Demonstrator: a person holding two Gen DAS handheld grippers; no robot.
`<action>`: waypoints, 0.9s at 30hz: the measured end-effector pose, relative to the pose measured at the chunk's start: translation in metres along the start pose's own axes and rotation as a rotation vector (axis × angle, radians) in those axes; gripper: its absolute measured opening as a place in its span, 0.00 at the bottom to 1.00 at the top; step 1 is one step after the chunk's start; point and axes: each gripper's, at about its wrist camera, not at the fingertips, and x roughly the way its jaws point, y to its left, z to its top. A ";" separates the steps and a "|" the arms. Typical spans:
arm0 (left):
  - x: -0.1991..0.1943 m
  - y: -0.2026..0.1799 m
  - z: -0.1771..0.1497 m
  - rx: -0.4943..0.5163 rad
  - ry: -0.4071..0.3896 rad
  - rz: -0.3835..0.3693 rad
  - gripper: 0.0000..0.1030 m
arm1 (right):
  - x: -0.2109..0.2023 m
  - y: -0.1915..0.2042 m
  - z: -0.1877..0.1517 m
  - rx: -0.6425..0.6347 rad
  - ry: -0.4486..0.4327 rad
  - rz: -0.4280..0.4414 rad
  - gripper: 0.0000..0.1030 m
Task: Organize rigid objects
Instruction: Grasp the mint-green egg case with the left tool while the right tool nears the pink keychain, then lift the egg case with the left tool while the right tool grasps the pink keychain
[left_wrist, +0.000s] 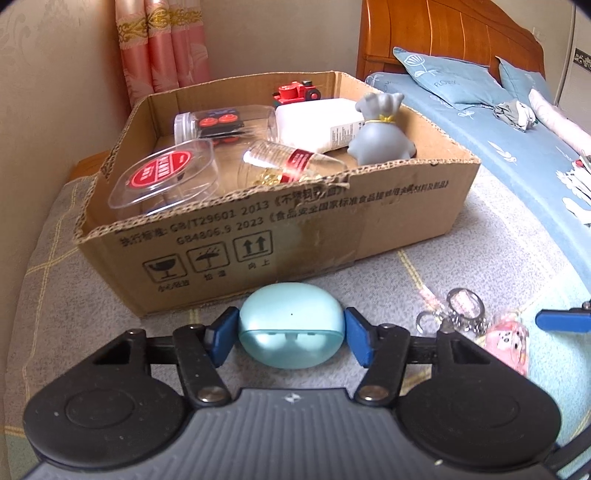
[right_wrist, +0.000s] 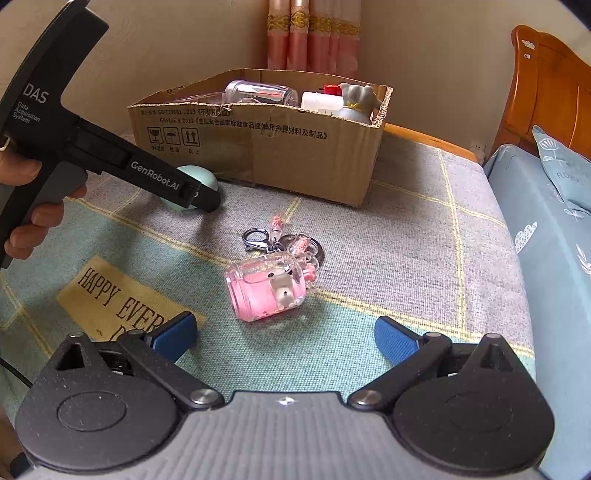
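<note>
My left gripper (left_wrist: 291, 334) is shut on a light blue earbud case (left_wrist: 291, 325), its blue pads pressing both sides, just in front of the cardboard box (left_wrist: 280, 236). The case also shows in the right wrist view (right_wrist: 201, 177), half hidden behind the left gripper's body (right_wrist: 159, 177). My right gripper (right_wrist: 284, 338) is open and empty, just short of a pink keychain bottle (right_wrist: 266, 286) with metal rings lying on the mat. The keychain also shows in the left wrist view (left_wrist: 506, 338). The box (right_wrist: 258, 147) holds clear jars, a white container, a red toy and a grey figurine (left_wrist: 380, 133).
The grey and teal checked mat (right_wrist: 406, 240) covers the surface, with a yellow "HAPPY EVERY" label (right_wrist: 110, 295). A bed with blue bedding (left_wrist: 498, 122) and pillows lies to the right, its wooden headboard (left_wrist: 443, 33) behind. Pink curtains (left_wrist: 162, 44) hang at the wall.
</note>
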 end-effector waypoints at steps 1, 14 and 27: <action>-0.002 0.001 -0.002 0.001 0.000 0.002 0.59 | 0.000 0.000 0.000 -0.001 -0.001 0.001 1.00; -0.030 0.022 -0.033 -0.030 0.033 0.027 0.59 | 0.015 0.004 0.017 -0.155 0.005 0.145 1.00; -0.032 0.024 -0.037 -0.018 0.028 0.046 0.63 | 0.017 -0.003 0.033 -0.260 0.052 0.224 0.79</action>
